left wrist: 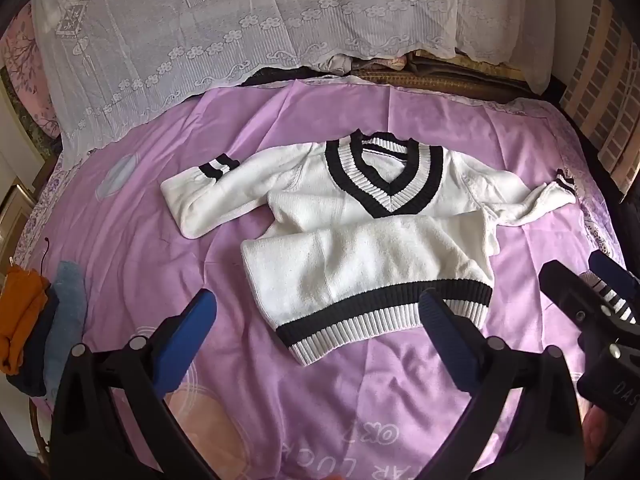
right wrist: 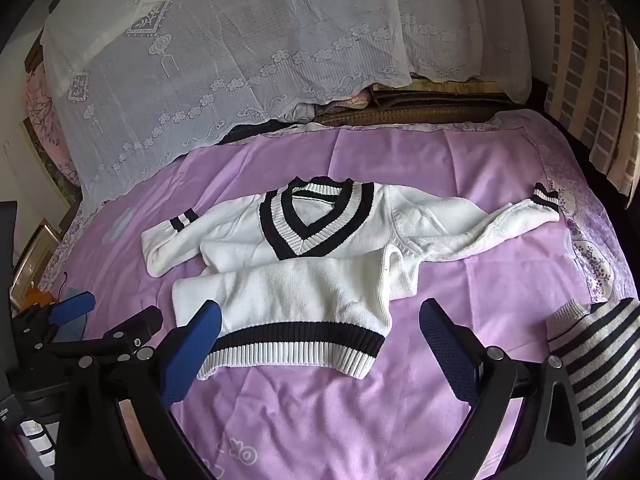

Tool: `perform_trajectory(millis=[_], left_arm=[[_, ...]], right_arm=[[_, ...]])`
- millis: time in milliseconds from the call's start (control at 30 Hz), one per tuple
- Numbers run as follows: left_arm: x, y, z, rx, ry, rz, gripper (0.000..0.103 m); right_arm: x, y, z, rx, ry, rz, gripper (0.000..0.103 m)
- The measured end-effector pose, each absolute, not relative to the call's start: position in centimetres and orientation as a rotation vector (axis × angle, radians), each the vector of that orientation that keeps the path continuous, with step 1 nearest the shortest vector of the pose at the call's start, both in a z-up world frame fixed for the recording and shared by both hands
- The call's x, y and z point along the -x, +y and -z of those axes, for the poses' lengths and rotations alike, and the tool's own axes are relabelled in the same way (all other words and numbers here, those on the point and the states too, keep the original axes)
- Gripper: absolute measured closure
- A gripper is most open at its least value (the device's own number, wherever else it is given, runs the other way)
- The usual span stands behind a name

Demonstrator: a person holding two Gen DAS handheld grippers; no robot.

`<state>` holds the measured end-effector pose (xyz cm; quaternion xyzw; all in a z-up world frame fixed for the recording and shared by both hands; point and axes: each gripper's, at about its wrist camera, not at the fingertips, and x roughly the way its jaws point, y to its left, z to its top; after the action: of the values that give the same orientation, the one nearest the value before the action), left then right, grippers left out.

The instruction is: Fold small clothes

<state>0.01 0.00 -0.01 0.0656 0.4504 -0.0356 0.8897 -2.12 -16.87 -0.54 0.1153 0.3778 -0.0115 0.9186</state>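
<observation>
Sweater (left wrist: 360,248) lies on purple bedsheet (left wrist: 160,240), both tongs spread.

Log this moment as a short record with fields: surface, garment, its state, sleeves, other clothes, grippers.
surface: purple bedspread
garment: white sweater with black-and-white V-neck and hem band
state: lying face up, not yet folded; lower body rumpled and skewed
sleeves: left-side sleeve doubled back on itself; right-side sleeve stretched outward
other clothes: striped knit at the right edge; orange and blue pile at the left edge
left gripper: open, holding nothing, over the hem
right gripper: open, holding nothing, over the hem
</observation>
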Motion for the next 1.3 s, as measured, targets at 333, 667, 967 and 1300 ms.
perform_trajectory(millis=[333,667,967,1300], left_arm=[[0.0,0.4,0.2,-0.127,0.947,0.083,0.004],[0.0,0.1,0.9,-0.124,0.965,0.079,0.004],[-0.1,0.0,1.0,-0.127,0.968,0.08,0.004],[-0.2,0.0,1.3,-0.13,0.974,0.078,0.004]], right_arm=[[2.2,-17.0,0.1,-0.249,0.781,0.02,0.003],[1.8,-16.7,0.6,-0.258,0.792,0.019,0.003],[1.7,-16.8,0.5,-0.26,0.797,0.02,0.003],[1.9,-16.8,1.4,-0.269,0.807,0.017,0.003]])
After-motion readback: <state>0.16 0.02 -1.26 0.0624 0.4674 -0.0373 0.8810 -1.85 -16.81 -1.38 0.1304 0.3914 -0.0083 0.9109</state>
